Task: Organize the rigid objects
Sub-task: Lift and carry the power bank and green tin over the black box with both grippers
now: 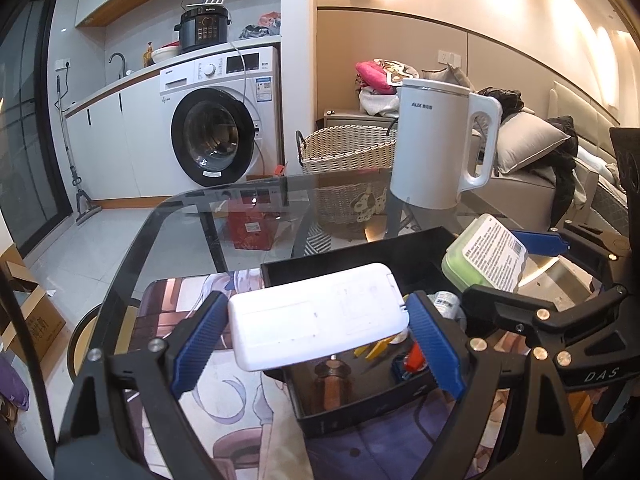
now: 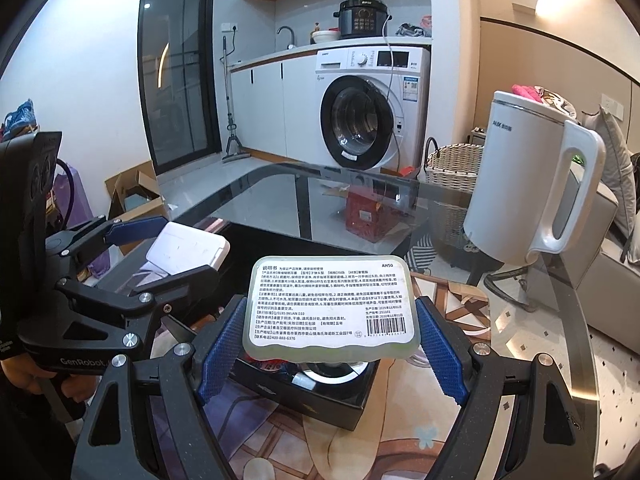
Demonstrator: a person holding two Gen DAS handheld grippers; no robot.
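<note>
My left gripper [image 1: 316, 340] is shut on a flat white plastic case [image 1: 318, 316] and holds it above the left part of a black open box [image 1: 360, 412] on the glass table. The box holds small items: a small bottle [image 1: 446, 304], a yellow piece [image 1: 378, 350], a red piece [image 1: 416, 358]. My right gripper [image 2: 330, 344] is shut on a green case with a white printed label [image 2: 330, 306], held above the same black box [image 2: 320, 404]. Each gripper shows in the other's view: the right one with its green case [image 1: 484, 254], the left one with its white case [image 2: 186, 250].
A white electric kettle [image 1: 436, 144] stands on the glass table [image 1: 180, 232] behind the box. A printed mat [image 1: 224, 400] lies under the box. Beyond the table are a wicker basket [image 1: 344, 148], a washing machine [image 1: 216, 128] and a sofa [image 1: 532, 176].
</note>
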